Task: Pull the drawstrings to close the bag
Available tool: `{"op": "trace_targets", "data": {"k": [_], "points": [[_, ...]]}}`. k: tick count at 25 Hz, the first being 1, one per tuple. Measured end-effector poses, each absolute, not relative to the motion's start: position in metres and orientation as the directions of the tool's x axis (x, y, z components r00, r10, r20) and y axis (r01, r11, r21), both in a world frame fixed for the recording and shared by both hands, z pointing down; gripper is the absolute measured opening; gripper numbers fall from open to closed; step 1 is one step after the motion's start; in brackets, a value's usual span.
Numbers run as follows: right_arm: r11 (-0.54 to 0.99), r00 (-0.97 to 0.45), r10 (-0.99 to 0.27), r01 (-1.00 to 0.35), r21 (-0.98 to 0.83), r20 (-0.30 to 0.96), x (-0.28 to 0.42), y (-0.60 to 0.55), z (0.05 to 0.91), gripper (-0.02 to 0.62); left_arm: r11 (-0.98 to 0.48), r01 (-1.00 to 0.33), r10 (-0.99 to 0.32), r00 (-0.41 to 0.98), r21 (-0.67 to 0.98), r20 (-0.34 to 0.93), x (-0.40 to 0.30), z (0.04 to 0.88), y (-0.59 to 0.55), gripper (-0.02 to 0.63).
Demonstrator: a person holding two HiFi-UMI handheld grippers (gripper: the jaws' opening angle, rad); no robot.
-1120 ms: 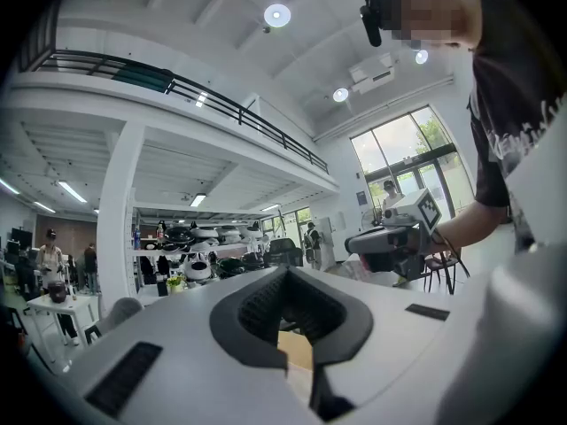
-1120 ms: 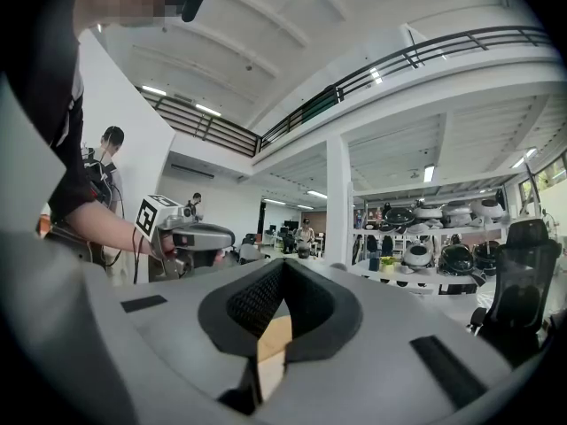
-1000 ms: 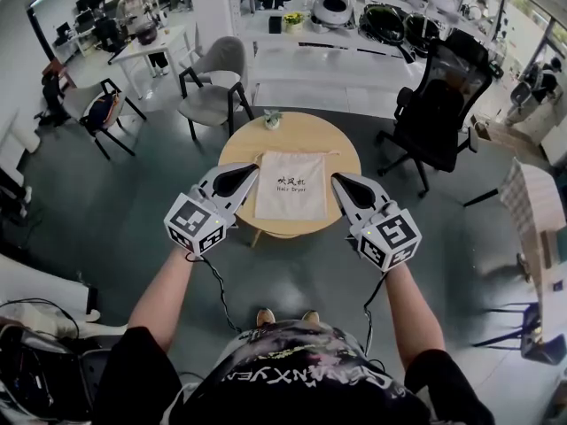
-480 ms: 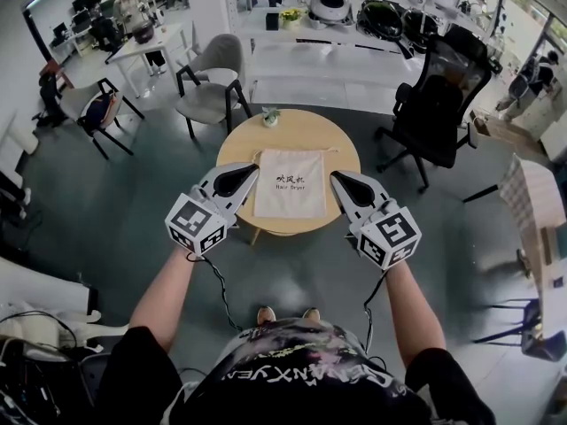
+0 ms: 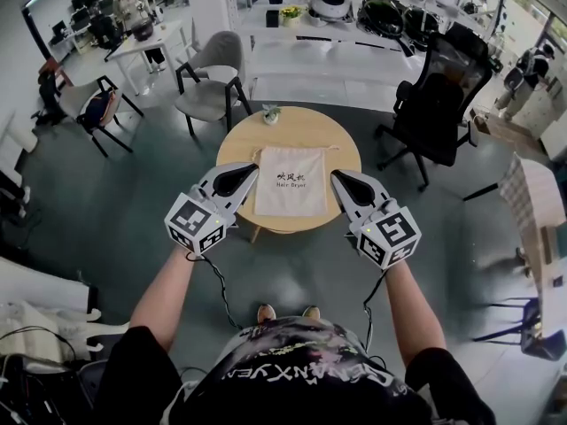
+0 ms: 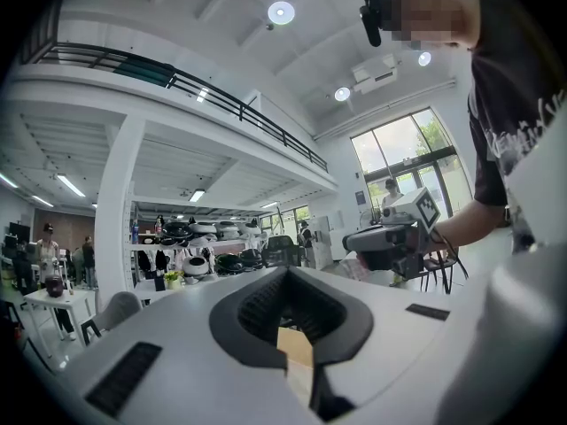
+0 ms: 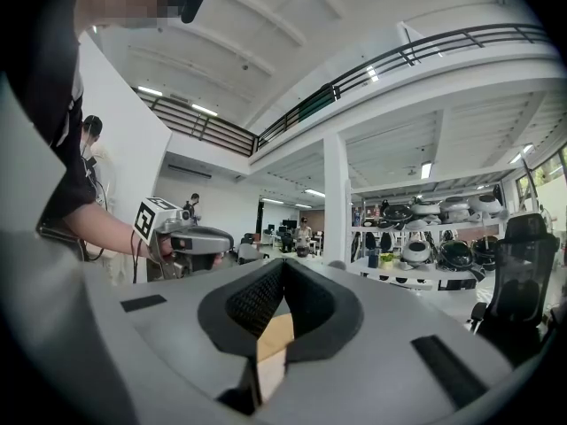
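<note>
While both tools hover over the near edge of the round light wooden table (image 5: 301,129), the white left gripper (image 5: 241,177) sits just left of the bag, its jaws pressed together with nothing between them. Between the two tools, the cream cloth drawstring bag with dark print (image 5: 290,182) lies flat at the table's middle, neck at the far end, a thin drawstring (image 5: 326,151) trailing right. Just right of the bag, the white right gripper (image 5: 341,181) is likewise closed and empty. Far right stands a black office chair (image 5: 443,96)
</note>
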State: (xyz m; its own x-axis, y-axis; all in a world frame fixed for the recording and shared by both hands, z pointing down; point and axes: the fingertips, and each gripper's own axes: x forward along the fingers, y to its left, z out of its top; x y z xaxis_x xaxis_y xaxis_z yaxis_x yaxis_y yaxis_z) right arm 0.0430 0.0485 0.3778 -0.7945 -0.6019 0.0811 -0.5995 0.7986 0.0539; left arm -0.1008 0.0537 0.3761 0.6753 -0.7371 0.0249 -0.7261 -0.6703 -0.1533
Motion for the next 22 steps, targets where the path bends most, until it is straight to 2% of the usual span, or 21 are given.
{"op": "trace_targets", "data": {"k": [9,18,22], "points": [[0.812,-0.809,-0.584,-0.581,0.053,0.074,0.038,0.051,0.378,0.012,-0.678,-0.719,-0.73,0.682,-0.156,0.028,-0.101,0.378,0.055,0.02],[0.824,-0.82,-0.567,-0.564,0.055,0.077,0.033,0.056,0.376,0.053,-0.69,-0.708,-0.719,0.694,-0.152,0.028,-0.101,0.378,0.057,0.047],[0.823,-0.82,-0.567,-0.565,0.051,0.079,0.032,0.057,0.375,0.065,-0.696,-0.703,-0.713,0.7,-0.147,0.032,-0.099,0.38,0.057,0.079]]}}
